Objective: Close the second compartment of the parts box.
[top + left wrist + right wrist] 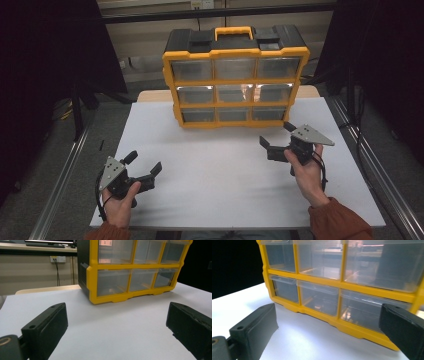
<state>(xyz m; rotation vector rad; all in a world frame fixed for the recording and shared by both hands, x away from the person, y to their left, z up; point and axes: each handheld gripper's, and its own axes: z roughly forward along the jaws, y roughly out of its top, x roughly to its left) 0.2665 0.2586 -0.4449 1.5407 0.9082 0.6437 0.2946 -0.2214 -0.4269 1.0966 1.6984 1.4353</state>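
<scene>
A yellow and black organiser cabinet (235, 81) with clear plastic drawers in three rows stands upright at the far middle of the white table (215, 175). My left gripper (145, 162) rests low at the near left, open, with nothing between its jaws. It points toward the cabinet (135, 266), and the white sheet lies under my left gripper (117, 325). My right gripper (276, 134) is held at the right, close to the cabinet's lower right corner, open and empty. In the right gripper view my right gripper (328, 325) faces the lower drawers (318, 300) from a short distance.
A yellow carry handle (233, 32) tops the cabinet. Metal rails (60, 180) run along both sides of the table, with dark curtains beyond. A wooden tabletop edge (152, 95) shows behind the white sheet. Bare white surface lies between the two grippers.
</scene>
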